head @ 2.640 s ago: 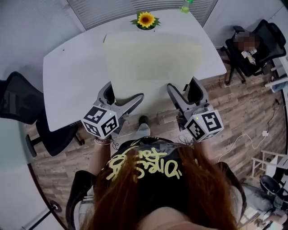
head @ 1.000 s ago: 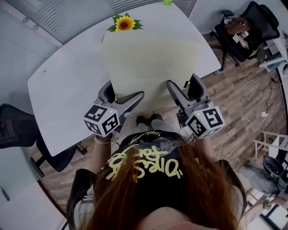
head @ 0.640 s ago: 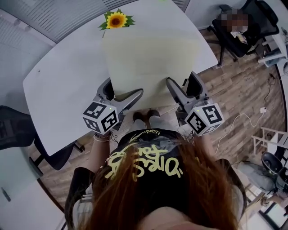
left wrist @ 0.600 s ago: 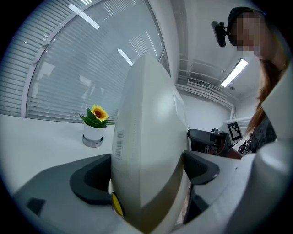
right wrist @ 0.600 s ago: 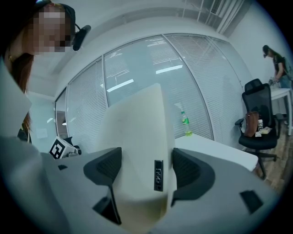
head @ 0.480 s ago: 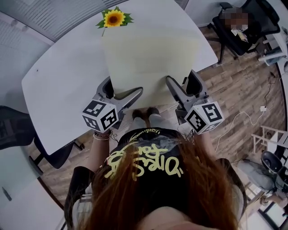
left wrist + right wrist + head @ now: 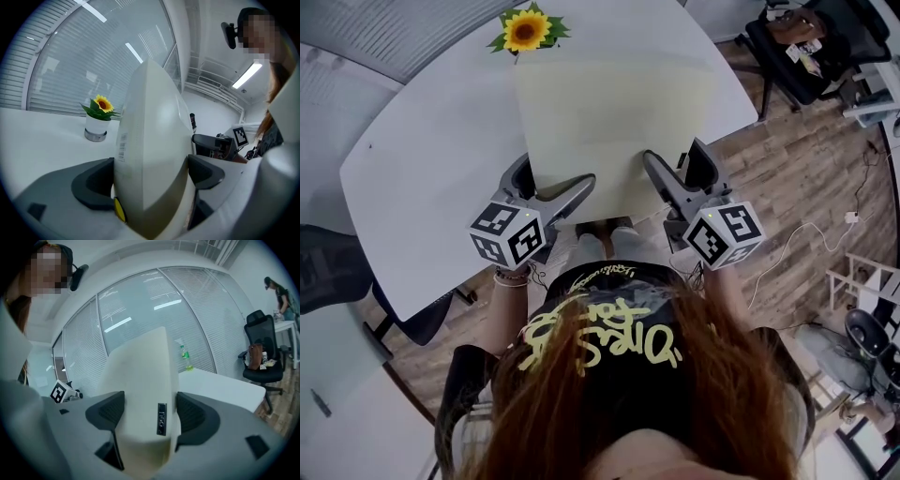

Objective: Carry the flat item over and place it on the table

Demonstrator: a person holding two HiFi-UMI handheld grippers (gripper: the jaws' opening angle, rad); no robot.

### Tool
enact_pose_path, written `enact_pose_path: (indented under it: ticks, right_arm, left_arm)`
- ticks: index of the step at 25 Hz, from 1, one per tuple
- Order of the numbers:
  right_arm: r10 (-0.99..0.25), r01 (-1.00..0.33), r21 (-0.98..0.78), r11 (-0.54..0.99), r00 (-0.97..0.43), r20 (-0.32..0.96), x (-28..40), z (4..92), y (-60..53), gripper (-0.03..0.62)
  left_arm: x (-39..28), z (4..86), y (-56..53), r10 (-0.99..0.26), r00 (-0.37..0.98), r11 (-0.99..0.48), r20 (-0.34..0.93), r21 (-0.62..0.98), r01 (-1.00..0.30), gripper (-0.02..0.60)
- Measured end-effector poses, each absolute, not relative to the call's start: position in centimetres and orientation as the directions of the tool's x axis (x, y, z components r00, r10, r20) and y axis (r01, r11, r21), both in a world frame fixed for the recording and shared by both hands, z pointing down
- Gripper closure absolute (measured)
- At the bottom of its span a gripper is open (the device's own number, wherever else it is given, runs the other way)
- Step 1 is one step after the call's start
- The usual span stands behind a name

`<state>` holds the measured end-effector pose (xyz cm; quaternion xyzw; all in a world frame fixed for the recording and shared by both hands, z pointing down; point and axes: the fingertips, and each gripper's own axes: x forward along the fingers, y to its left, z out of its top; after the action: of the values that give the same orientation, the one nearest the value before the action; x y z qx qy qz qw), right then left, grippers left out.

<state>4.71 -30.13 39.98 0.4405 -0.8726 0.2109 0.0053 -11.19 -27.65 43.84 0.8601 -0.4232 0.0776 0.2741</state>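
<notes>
Both tongs loaded. Left tongs [image 7: 551, 192] are clamped on the near edge of the flat cream board [image 7: 614, 122], towards its left corner; right tongs [image 7: 680, 178] are clamped on the same edge, towards the right corner. Left gripper view confirms it: the tongs [image 7: 150, 176] have a pad on each face of the board [image 7: 154, 136], with a barcode sticker [image 7: 121, 147] beside the left pad. Right gripper view is the same: tongs [image 7: 145, 413] pinch the board [image 7: 140, 376], and a small dark label [image 7: 161, 419] sits between the pads.

The board reaches forward from me over the white tabletop [image 7: 422, 169]. Can't tell if its underside touches.

Just past the board's far left corner is a potted sunflower [image 7: 526, 30]. A green bottle [image 7: 185, 357] stands at the tabletop's far end. An office chair [image 7: 806, 47] stands off to the right on the wood floor [image 7: 806, 187].
</notes>
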Motion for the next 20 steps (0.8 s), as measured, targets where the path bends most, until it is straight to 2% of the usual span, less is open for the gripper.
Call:
enact_pose_path:
  ticks: [20]
  right_arm:
    - [-0.77, -0.789, -0.369, 0.49, -0.591, 0.241, 4.3, 43.5, -35.0, 0.25]
  left_arm:
    - [-11.8, 46.5, -32.4, -0.692, 0.615, -0.408, 0.378, 0.498, -0.765, 0.091]
